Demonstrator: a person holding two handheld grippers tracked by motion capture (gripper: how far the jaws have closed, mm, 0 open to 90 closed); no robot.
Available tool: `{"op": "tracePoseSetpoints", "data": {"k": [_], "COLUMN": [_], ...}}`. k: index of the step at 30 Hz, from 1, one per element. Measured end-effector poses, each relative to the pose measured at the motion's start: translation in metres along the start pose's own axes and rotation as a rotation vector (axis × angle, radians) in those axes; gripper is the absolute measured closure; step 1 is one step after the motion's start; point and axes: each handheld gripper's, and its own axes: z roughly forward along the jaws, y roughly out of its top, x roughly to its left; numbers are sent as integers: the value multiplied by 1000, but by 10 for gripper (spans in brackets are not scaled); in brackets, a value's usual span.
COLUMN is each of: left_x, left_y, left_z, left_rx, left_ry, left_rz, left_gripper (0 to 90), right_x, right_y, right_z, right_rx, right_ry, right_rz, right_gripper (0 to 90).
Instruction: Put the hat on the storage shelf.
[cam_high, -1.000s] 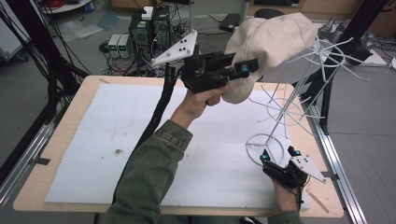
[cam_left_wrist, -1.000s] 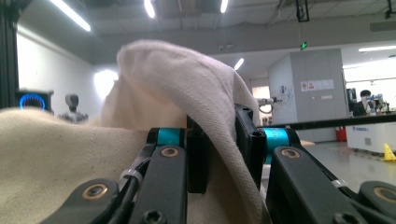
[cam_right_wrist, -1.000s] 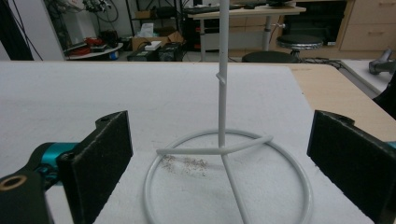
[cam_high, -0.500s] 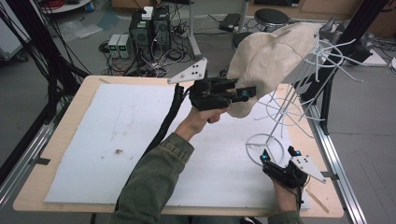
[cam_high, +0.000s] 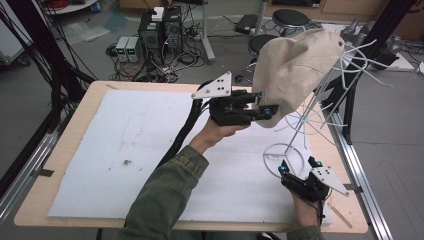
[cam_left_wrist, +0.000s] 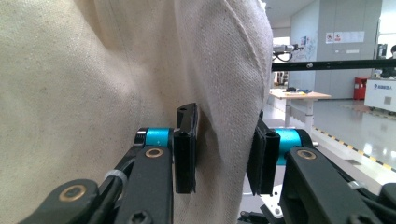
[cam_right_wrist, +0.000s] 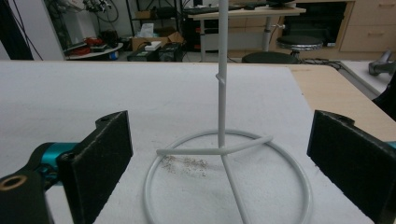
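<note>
Lowered since earlier: left tongs (cam_high: 267, 111), jaws just been opening around cream hat (cam_high: 295, 70) fabric. Right tongs (cam_high: 299, 169) gaping before stand (cam_right_wrist: 224, 154). Risk: hat slipping off.

A white wire stand (cam_high: 300, 135) rises from the right part of the desk (cam_high: 75, 125), its ring base resting on the white mat (cam_high: 130, 150). A cream cloth hat (cam_high: 295, 70) hangs on the stand's upper prongs. The left gripper (cam_high: 267, 111) is level at the hat's lower left edge, and its fingers (cam_high: 270, 107) have just been opening, with the brim at their tips. The right gripper (cam_high: 297, 167) sits just in front of the stand's ring base, its fingers spread.
</note>
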Motion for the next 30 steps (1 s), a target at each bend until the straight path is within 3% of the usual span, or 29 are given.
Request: {"op": "tracePoseSetpoints", "data": {"k": [7,11,19,30], "left_x": [0,-2,-4,-6], "left_y": [1,1,1,5], "left_z": [-3,-4,-7,-21], "left_rx": [-3,-21,-5,-44], "left_ry": [12,28,80,98], "left_rz": [-9,-33,-31,-34], "left_gripper": [645,532,357,342], "right_x": [-1,0,0,1], "right_y": [0,0,0,0], "right_z": [0,0,0,0], "right_rx": [-4,-7,-8,0], "right_ry": [-3,-2,2,-3], "right_rz": [0,4,4,2], "right_gripper": [57,57,57,57]}}
